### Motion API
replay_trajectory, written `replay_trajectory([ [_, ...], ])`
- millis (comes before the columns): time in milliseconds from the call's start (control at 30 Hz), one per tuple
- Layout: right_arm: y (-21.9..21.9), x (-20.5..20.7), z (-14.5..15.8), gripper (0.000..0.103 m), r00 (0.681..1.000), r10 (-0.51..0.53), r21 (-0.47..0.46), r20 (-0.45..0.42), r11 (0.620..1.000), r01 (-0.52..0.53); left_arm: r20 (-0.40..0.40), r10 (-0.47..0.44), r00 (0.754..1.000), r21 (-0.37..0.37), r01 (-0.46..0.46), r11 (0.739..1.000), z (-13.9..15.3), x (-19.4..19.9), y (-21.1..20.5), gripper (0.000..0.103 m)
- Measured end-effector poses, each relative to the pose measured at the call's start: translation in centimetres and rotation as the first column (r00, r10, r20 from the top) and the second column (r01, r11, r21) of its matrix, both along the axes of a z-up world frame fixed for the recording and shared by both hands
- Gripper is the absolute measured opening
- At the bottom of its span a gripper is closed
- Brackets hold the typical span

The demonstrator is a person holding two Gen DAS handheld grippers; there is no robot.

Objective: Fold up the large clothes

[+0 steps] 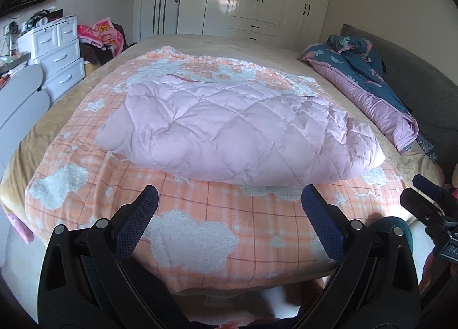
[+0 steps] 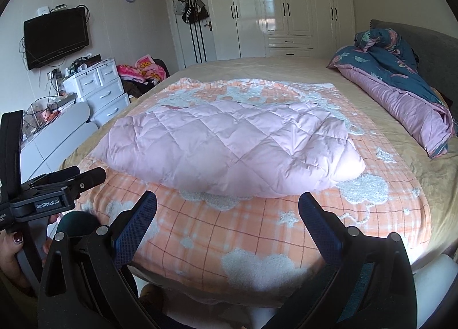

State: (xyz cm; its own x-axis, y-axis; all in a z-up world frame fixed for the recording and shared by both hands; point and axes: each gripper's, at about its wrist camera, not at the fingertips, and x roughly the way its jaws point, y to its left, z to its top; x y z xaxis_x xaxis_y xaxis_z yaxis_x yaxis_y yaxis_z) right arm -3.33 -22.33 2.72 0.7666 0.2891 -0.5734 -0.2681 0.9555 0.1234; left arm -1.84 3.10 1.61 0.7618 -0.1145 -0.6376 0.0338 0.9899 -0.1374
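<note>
A pink quilted puffer garment [image 1: 234,128] [image 2: 229,145] lies folded in a thick bundle on an orange checked blanket [image 1: 200,220] [image 2: 229,228] with white fluffy clouds, spread over the bed. My left gripper [image 1: 230,200] hovers open above the blanket's near edge, short of the garment, with nothing between its fingers. My right gripper [image 2: 227,204] is also open and empty, at the same near edge. The right gripper's body [image 1: 429,208] shows at the right of the left wrist view. In the right wrist view, the left gripper's body [image 2: 54,191] shows at the left, with a hand [image 2: 14,248] holding it.
A beige bedsheet [image 2: 386,140] covers the bed. A rolled blue and purple duvet [image 1: 369,80] [image 2: 400,91] lies by the grey headboard on the right. White drawers [image 1: 60,54] [image 2: 103,88], a clothes pile [image 2: 143,71], a wall TV [image 2: 55,37] and white wardrobes [image 2: 280,5] stand beyond.
</note>
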Motion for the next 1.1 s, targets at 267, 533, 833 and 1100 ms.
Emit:
replay_trajectory([
  [267, -0.4, 0.15, -0.09, 0.099, 1.0, -0.005, 0.011, -0.003, 1.0, 0.005, -0.001, -0.001, 1.0, 0.005, 0.001, 1.0, -0.1, 0.01, -0.21, 0.094],
  [533, -0.39, 0.08, -0.13, 0.099, 1.0, -0.006, 0.008, 0.001, 1.0, 0.006, 0.003, 0.012, 1.0, 0.019, -0.012, 1.0, -0.06, -0.08, -0.22, 0.094],
  [833, -0.42, -0.08, -0.09, 0.099, 1.0, -0.011, 0.009, 0.004, 1.0, 0.011, 0.004, 0.015, 1.0, 0.015, -0.015, 1.0, 0.13, -0.09, -0.16, 0.094],
  [1100, -0.35, -0.14, -0.07, 0.099, 1.0, -0.01, 0.007, 0.004, 1.0, 0.01, -0.002, 0.017, 1.0, 0.016, -0.017, 1.0, 0.29, -0.2, -0.18, 0.094],
])
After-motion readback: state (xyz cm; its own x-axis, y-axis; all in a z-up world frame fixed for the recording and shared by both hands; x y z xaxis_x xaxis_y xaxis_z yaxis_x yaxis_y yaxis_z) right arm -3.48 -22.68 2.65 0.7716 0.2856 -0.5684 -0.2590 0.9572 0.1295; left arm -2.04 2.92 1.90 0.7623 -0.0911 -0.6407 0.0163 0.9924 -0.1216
